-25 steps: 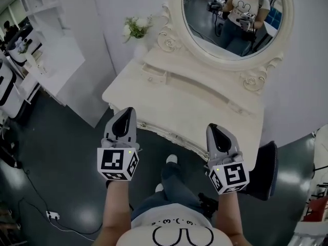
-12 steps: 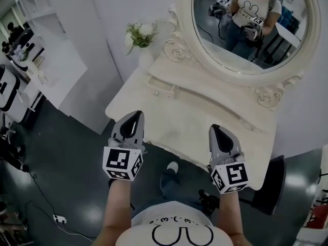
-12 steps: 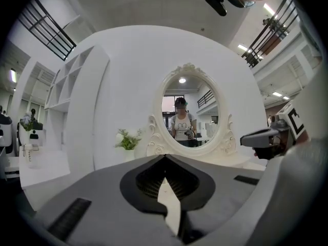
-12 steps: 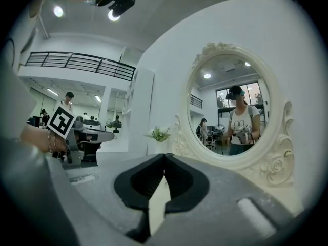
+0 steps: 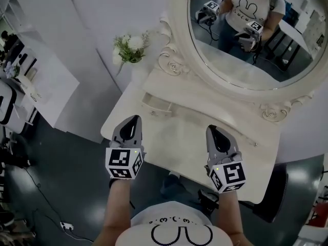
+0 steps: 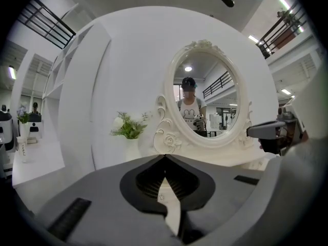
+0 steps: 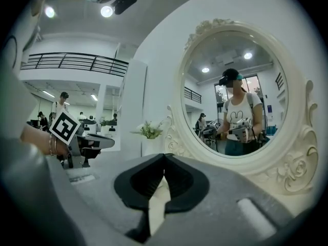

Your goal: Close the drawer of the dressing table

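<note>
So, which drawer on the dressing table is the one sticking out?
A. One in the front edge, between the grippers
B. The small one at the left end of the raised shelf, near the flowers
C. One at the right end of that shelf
B: in the head view the small drawer juts out of the shelf's left end, below the flowers and left of the mirror.

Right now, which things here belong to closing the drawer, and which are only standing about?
For the job: dressing table, small drawer pulled out, left tongs, right tongs, both shut.
Just standing about: mirror, flowers, white shelves.
</note>
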`<state>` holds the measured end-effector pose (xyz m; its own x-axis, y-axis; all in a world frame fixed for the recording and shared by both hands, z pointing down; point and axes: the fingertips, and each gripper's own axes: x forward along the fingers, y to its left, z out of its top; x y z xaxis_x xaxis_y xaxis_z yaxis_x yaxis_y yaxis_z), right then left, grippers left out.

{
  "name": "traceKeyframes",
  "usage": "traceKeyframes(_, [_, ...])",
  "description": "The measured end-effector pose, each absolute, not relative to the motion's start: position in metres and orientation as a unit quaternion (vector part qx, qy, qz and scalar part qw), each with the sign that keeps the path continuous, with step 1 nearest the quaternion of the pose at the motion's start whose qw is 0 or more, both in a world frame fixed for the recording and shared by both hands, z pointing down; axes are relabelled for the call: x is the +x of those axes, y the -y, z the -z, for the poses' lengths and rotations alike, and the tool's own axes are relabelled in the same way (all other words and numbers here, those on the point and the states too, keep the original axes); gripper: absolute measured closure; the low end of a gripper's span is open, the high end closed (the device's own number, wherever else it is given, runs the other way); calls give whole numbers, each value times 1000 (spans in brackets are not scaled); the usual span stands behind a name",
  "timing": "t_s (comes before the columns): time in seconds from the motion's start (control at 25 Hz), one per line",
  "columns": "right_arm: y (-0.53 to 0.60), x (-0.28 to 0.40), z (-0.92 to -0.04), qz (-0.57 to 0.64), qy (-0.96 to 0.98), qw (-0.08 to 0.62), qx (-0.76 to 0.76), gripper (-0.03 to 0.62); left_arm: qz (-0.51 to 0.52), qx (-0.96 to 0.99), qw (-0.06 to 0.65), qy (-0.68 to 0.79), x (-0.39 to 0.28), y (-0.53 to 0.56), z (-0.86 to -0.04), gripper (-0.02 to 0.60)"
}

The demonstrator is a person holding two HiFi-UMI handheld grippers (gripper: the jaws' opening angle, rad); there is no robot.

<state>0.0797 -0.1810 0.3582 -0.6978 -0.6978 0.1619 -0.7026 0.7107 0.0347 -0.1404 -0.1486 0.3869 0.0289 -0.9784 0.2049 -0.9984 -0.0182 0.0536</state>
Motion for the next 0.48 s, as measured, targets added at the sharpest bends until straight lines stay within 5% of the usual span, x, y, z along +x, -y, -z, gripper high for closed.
traceKeyframes(0.16, [196, 80, -369, -26, 918, 87, 385, 594, -61, 714, 111, 688, -142, 166, -403, 569])
traceKeyframes(0.32, [198, 83, -381, -40, 916, 93, 389, 594, -72, 724, 127, 674, -138, 175, -420, 414])
traceKeyframes(0.48, [198, 86, -389, -47, 911, 100, 397, 594, -92, 734, 131, 660, -134, 180, -432, 383])
